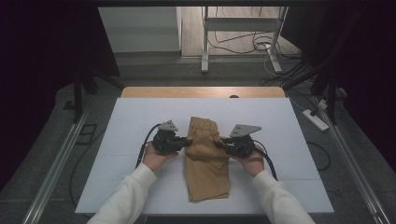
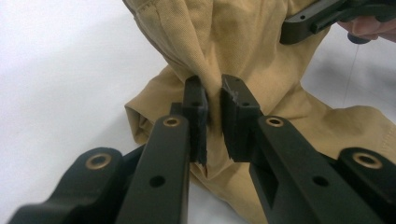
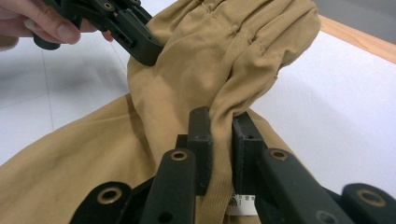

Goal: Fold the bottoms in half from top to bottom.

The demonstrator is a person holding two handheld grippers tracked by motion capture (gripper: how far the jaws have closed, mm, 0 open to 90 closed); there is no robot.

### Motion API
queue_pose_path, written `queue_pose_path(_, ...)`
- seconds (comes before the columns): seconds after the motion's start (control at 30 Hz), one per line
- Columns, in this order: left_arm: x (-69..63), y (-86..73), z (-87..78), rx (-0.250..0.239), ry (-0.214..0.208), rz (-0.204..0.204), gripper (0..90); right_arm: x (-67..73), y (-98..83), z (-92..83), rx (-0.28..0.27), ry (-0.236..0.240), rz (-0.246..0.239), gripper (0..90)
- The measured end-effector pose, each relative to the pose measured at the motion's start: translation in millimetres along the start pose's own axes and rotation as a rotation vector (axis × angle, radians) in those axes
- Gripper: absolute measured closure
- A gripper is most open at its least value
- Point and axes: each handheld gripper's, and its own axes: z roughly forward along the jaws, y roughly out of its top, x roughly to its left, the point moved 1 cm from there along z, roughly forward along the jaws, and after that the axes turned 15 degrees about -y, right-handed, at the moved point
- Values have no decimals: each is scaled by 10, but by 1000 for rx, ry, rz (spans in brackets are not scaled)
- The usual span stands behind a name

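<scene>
A tan pair of trousers (image 1: pixel 205 161) lies folded lengthwise in the middle of the white table (image 1: pixel 130 121). My left gripper (image 1: pixel 187 142) is shut on the garment's left edge, and a fold of tan cloth (image 2: pixel 214 100) is pinched between its pads. My right gripper (image 1: pixel 217 143) is shut on the right edge, with a bunched ridge of the fabric (image 3: pixel 223 121) squeezed between its jaws. The upper part of the trousers (image 3: pixel 224 51) is lifted and draped between the two grippers. A white label (image 3: pixel 240 203) shows under the right jaws.
A wooden strip (image 1: pixel 203 92) runs along the table's far edge. Beyond it stand a white desk frame (image 1: pixel 243 37) and loose cables on the floor. A power strip (image 1: pixel 316 119) lies on the floor to the right.
</scene>
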Motion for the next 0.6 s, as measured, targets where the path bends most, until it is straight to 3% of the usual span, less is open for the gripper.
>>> queue_pose_path(0.6, -57, -115, 6, 19, -22, -4, 792, 145, -87, -84, 15, 25, -40, 803)
